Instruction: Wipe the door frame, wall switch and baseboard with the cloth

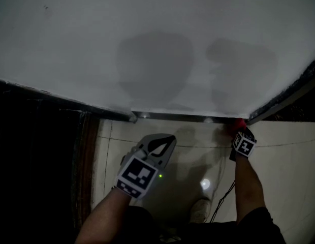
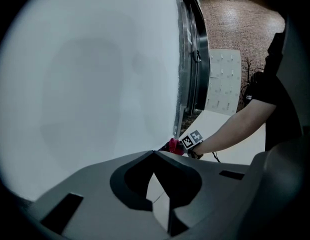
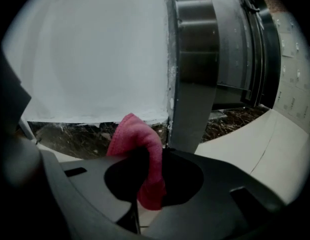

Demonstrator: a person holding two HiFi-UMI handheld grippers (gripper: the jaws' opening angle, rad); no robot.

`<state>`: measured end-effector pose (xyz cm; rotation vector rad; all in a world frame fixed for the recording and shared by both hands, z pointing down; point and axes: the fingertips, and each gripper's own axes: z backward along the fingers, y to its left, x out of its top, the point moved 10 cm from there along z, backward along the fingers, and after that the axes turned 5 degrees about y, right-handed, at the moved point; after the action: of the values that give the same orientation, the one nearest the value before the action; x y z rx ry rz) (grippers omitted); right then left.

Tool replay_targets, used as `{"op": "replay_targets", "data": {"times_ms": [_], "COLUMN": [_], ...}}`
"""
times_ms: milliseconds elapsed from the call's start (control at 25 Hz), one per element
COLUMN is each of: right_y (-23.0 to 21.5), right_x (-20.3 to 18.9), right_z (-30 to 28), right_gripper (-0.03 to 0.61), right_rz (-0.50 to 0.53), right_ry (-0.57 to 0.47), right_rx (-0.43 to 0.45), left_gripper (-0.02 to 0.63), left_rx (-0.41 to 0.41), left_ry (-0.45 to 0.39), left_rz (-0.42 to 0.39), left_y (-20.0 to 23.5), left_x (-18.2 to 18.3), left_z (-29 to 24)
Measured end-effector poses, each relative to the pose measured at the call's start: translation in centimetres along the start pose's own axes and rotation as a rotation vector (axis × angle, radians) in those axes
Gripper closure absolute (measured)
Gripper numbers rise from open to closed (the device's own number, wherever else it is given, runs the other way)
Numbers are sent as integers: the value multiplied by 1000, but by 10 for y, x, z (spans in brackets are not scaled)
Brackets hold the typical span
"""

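Working at lower centre of view, the right tongs (image 3: pixel 154 156) grip the pink cloth (image 3: pixel 137 134) at the dark baseboard (image 3: pixel 80 136) beside the metal door frame (image 3: pixel 195 84); the left tongs (image 2: pixel 155 153) are closed, empty. No wall switch shows; I'd judge baseboard stage.

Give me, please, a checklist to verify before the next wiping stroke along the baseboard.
1. Cloth gripped: ok. The right hand-held gripper is shut on the pink cloth.
2. Cloth at the starting place: ok. It is low, by the corner where the dark baseboard meets the metal door frame.
3. Cloth touching the baseboard: cannot tell.
4. Left hand-held gripper out of the way: ok. It is shut, empty and apart from the white wall.
5. Wall switch found: cannot tell; no view shows it.
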<state>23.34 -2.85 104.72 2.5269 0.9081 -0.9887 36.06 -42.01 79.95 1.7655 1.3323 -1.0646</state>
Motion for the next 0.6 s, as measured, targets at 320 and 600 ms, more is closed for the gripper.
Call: {"op": "replay_targets", "data": {"times_ms": [320, 600], "right_y": [-10, 5], "right_x": [14, 42], "right_z": [20, 72], "right_gripper": [520, 520], "right_rz": [97, 153], "right_ry": [-7, -187], "right_rx": [-60, 66], "left_gripper": [620, 620], "left_rx": [49, 138], "left_ry": [-46, -170], "left_rz": [22, 120], "left_y": [18, 46], "left_x": [1, -5], "left_z": [31, 66]}}
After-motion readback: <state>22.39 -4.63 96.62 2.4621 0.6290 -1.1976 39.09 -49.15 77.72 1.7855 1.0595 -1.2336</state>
